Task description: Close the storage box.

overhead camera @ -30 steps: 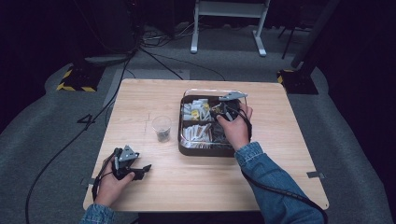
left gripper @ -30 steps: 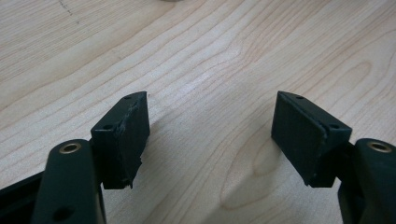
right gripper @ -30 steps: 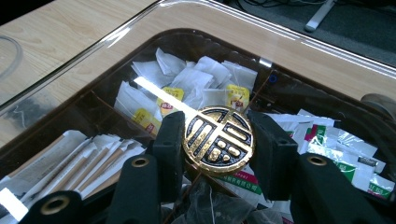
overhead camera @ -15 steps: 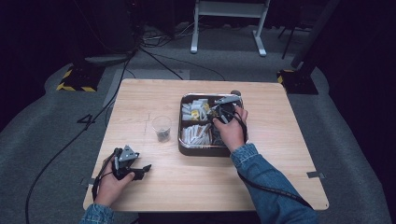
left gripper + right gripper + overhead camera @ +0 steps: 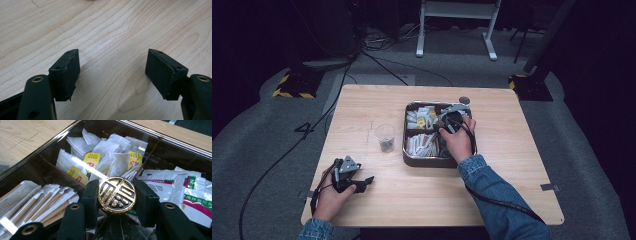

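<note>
The gold knob [image 5: 116, 195] of the box's glass lid [image 5: 75, 162] sits clamped between the right gripper's [image 5: 116, 197] jaws over the tea bags [image 5: 110, 157]; a slip could drop the lid, while the left gripper [image 5: 113, 72] rests wide open on the table [image 5: 112, 30].

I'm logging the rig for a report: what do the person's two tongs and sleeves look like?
Both tongs are black, each with two blocky rubber-like pads on arms fixed by brass-coloured rivets. The left tongs carry a grey three-cornered plate on top, as do the right tongs. A black cable trails from each. The person wears blue denim sleeves.
</note>
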`<act>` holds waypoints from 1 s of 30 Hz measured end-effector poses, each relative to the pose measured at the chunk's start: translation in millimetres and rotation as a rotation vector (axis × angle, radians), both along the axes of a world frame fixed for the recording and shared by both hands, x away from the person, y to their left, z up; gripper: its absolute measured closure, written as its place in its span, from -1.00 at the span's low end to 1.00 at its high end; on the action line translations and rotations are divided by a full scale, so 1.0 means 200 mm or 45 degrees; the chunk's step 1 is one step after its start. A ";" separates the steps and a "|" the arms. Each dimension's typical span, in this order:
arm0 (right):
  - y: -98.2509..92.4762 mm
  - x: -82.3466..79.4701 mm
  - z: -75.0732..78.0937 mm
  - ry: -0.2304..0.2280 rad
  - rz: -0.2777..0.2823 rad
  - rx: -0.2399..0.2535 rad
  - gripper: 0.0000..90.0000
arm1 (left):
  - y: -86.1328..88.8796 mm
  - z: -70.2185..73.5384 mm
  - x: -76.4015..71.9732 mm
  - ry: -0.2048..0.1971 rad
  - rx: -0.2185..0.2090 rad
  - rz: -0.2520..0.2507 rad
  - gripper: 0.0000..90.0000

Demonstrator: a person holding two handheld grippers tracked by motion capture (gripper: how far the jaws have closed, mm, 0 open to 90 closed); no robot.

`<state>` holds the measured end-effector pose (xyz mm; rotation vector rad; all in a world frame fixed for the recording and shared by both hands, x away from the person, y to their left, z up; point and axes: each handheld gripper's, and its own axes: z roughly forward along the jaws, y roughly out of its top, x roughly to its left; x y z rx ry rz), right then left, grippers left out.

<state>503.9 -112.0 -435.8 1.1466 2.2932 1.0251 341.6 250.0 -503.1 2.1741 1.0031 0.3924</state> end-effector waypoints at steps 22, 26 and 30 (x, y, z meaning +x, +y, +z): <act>-0.01 0.00 -0.01 0.012 0.015 0.005 0.31 | 0.00 0.00 0.00 -0.001 0.001 0.000 -0.37; -0.02 0.00 -0.01 0.025 0.023 0.048 0.27 | 0.00 0.00 0.00 0.000 0.000 0.000 -0.37; -0.03 0.00 0.00 0.018 0.030 0.067 0.19 | 0.00 0.00 0.00 0.000 0.000 0.000 -0.37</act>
